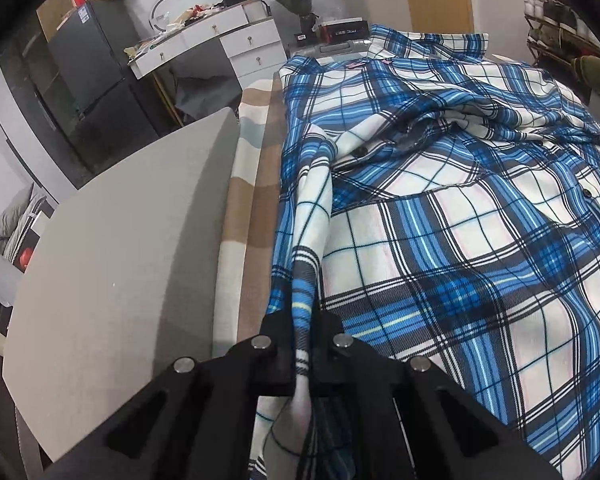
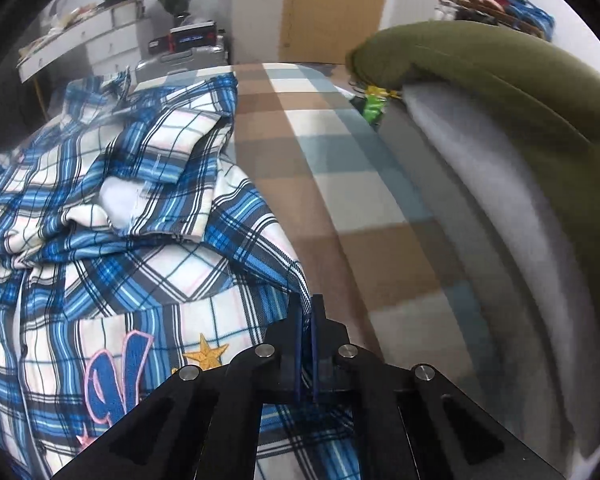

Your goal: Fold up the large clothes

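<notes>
— On the bed, what lies there?

— On the checked bedcover (image 2: 300, 152), brown, white and pale blue, lies a big plaid shirt (image 1: 440, 208), blue and white with dark lines. It is spread out but much wrinkled, with its buttoned front up. It has a yellow star patch (image 2: 206, 354) and a blue and pink letter patch (image 2: 112, 376) near the right gripper.

— And the left gripper?

— The left gripper (image 1: 304, 344) is closed on the left edge of the shirt. A ridge of cloth goes between its two fingers and comes out below them, so the cloth is pinched.

— The right one?

— The right gripper (image 2: 307, 328) is also closed. Its fingers press on the right edge of the shirt, where a thin corner of fabric enters between them.

— What is around the bed?

— At the left, just beside the bed, there is a grey board (image 1: 120, 260). Farther, a white desk with drawers (image 1: 220, 40) stands by the wall, and a dark fridge (image 1: 92, 64) is left of it. At the right side lies an olive green cushion (image 2: 500, 92), on top of something grey that is blurred.
</notes>
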{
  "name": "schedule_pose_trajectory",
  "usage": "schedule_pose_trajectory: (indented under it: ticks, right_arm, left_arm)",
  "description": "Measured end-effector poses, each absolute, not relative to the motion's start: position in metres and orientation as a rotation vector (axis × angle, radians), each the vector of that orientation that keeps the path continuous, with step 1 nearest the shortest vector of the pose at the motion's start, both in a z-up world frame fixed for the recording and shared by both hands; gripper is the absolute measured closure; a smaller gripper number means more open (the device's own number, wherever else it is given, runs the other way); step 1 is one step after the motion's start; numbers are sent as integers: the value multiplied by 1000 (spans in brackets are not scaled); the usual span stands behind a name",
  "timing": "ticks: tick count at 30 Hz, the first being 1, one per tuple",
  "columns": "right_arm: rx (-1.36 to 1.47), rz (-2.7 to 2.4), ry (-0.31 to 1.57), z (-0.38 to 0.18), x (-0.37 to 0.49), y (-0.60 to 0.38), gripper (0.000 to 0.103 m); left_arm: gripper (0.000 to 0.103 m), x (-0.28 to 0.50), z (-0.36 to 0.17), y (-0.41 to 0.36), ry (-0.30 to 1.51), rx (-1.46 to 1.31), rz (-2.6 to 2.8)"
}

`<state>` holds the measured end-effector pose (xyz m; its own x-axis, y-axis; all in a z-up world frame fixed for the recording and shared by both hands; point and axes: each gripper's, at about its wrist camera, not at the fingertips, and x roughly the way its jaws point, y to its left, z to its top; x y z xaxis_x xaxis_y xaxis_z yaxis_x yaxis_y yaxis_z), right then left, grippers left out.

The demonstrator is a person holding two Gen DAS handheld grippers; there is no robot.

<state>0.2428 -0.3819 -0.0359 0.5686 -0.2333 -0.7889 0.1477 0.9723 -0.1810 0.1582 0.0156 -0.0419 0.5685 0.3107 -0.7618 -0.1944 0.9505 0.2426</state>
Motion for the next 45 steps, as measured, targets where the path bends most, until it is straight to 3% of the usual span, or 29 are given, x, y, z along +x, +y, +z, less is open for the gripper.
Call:
schedule_pose_trajectory:
  ticks: [2,3,4,5,6,7,9,12,16,23,29,31,38,40,41,42,43,44,45]
  right_arm:
    - [-107,-235,932,-36,234,-380,95]
    - [-97,-222,923,-34,230,-379,85]
    - [-84,-207,912,-28,227,-377,66]
    - [-71,-191,883,-21,222,-375,57]
    - [-57,-174,834,-8,215,-371,46]
    - [-53,-165,800,2,211,-367,42]
    - [-31,-122,725,31,204,-354,39]
    - [37,-21,642,73,205,-338,24]
    - [124,65,579,115,230,-319,16]
    - [83,157,500,119,306,-281,9]
    - [118,148,610,83,371,-267,13]
    - [155,124,658,70,398,-261,21]
    - [207,79,781,23,469,-243,25]
    - [209,41,815,10,482,-239,43]
    - [205,27,830,6,488,-238,47]
    - [201,20,844,2,494,-237,58]
    - [196,15,852,-1,498,-236,81]
    - [188,3,869,-5,505,-234,95]
    - [201,3,880,-6,508,-232,101]
  left_arm:
    - [103,156,-35,20,901,95,282]
    - [98,154,-28,22,885,53,273]
    - [86,156,-22,23,874,17,257]
    - [77,154,-13,24,847,-42,221]
    - [55,151,-6,23,814,-82,190]
    - [36,149,3,22,764,-118,157]
    - [28,148,20,16,668,-151,98]
    - [25,170,43,3,582,-153,41]
    - [24,232,58,-11,478,-195,-21]
    - [24,278,8,-22,442,-326,-50]
    - [24,274,2,-17,437,-365,-47]
    - [24,274,-2,-17,470,-386,-53]
    - [24,277,-7,-24,530,-384,-89]
    - [24,276,-8,-22,533,-401,-88]
    - [24,277,-9,-20,538,-409,-88]
    - [24,278,-10,-18,546,-424,-84]
    - [24,278,-11,-17,551,-435,-83]
    - [24,277,-12,-16,554,-449,-83]
    - [24,276,-12,-15,552,-457,-83]
